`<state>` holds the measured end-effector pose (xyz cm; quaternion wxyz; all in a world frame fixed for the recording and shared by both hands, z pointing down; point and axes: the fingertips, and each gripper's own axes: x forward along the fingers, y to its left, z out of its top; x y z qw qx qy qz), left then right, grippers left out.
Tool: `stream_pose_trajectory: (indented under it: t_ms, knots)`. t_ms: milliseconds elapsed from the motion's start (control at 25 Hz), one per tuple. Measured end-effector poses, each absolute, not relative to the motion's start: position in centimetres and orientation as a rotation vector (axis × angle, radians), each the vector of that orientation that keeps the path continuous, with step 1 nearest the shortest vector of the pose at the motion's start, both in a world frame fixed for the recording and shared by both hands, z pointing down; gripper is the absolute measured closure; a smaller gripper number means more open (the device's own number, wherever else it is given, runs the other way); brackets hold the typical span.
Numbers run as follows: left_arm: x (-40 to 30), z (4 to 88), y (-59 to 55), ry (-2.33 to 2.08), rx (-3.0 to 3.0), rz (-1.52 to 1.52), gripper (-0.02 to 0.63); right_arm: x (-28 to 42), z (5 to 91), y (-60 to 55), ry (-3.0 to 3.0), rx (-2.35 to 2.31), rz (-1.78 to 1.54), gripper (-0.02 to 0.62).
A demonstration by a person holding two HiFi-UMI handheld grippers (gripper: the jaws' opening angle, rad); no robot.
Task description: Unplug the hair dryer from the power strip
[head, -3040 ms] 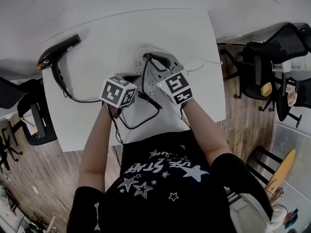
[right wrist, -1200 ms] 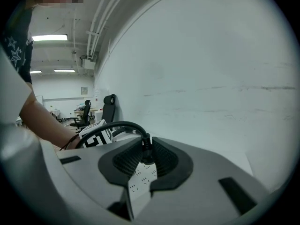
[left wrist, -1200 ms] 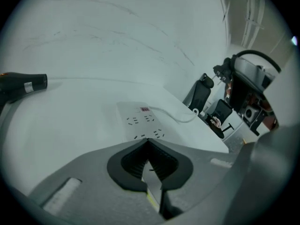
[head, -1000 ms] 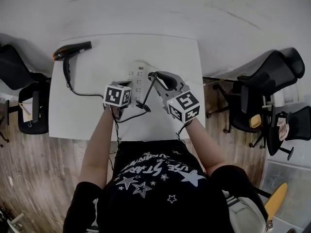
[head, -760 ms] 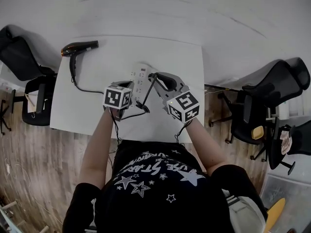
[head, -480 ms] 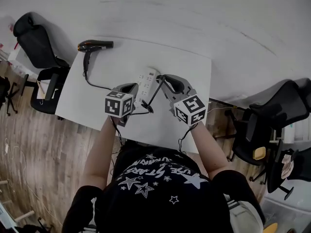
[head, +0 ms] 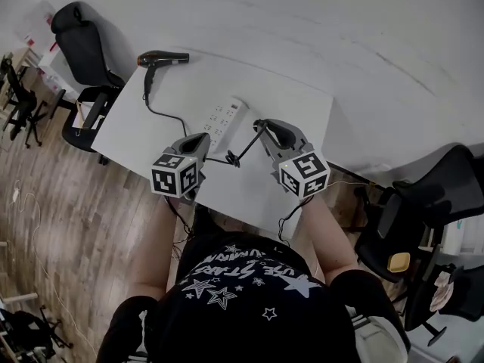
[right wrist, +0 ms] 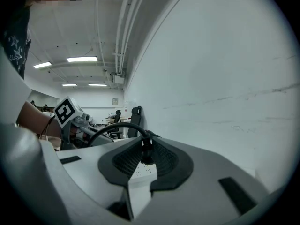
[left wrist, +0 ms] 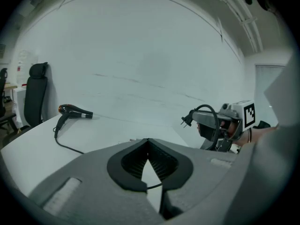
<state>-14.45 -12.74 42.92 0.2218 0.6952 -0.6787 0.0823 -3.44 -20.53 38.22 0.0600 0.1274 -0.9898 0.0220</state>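
The white counter (head: 291,100) carried everything, with the wall along its far edge. The hair dryer (head: 162,57) lay on its side at the far left corner, well apart from both grippers. It looked like a rigid plastic body, light to moderate in weight, and needed no handling here. The white power strip (head: 224,119) lay flat near the middle of the counter, just beyond the jaws and between the two grippers. None of its sockets that showed held a plug.

The left gripper (head: 198,144) sat low over the near part of the counter with its jaws closed tip to tip. The thin black cord (head: 161,110) crossed the small gap behind the tips, and I could not tell whether it was pinched there. The right gripper (head: 266,129) was raised above the strip, jaws clamped on the neck of the plug (left wrist: 188,121). The plug's prongs pointed into free air and the cord looped back over the jaws.

By my judgement the plug was already out. The cord was soft and would trail and snag. The plug was small, hard and likely slick, so it was best held by its body rather than by the cord.
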Motion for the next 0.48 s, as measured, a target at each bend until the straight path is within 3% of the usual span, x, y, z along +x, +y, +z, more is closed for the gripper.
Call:
stream_pose_trajectory:
  t_ms: [480]
  knots:
    - [-12.0,43.5,-5.3,-1.991,1.714,0.103,0.599,0.0,40.8,-18.7,-2.977,0.297,0.152,0.523]
